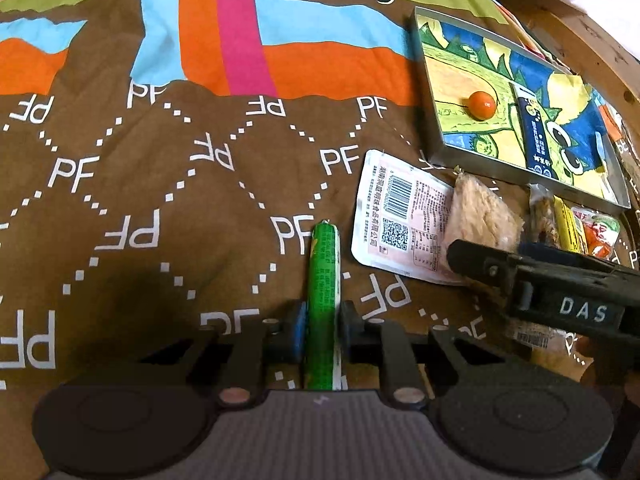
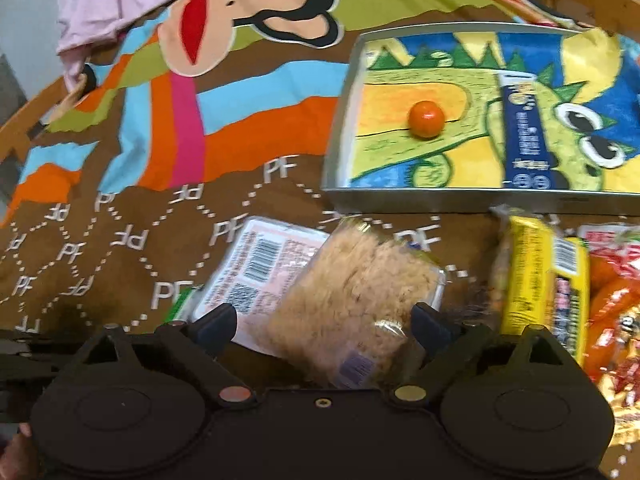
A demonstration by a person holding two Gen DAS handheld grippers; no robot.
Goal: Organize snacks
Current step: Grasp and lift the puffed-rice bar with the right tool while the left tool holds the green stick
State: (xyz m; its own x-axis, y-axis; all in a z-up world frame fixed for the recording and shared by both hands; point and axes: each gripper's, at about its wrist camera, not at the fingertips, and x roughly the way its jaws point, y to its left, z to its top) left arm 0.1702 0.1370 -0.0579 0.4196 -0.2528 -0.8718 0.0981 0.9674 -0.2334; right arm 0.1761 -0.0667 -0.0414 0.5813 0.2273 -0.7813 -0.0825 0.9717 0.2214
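Observation:
A green sausage stick [image 1: 324, 264] lies lengthwise between the pads of my left gripper [image 1: 322, 332], which is shut on it just above the brown PF-printed cloth. In the right wrist view, a clear pack of beige flaky snack [image 2: 352, 292] sits between the wide jaws of my right gripper [image 2: 324, 320]. The left pad stands apart from it, so the gripper is open. The pack rests partly on a white-pink packet with a barcode [image 2: 264, 264]. A metal tray [image 2: 440, 200] with a dinosaur drawing holds an orange ball [image 2: 426, 119] and a blue stick pack [image 2: 524, 132].
A yellow bar pack [image 2: 536, 280] and a red-orange snack bag [image 2: 616, 300] lie to the right, in front of the tray. A wooden edge [image 1: 592, 40] curves behind the tray. A pink garment [image 2: 112, 4] lies at the cloth's far left.

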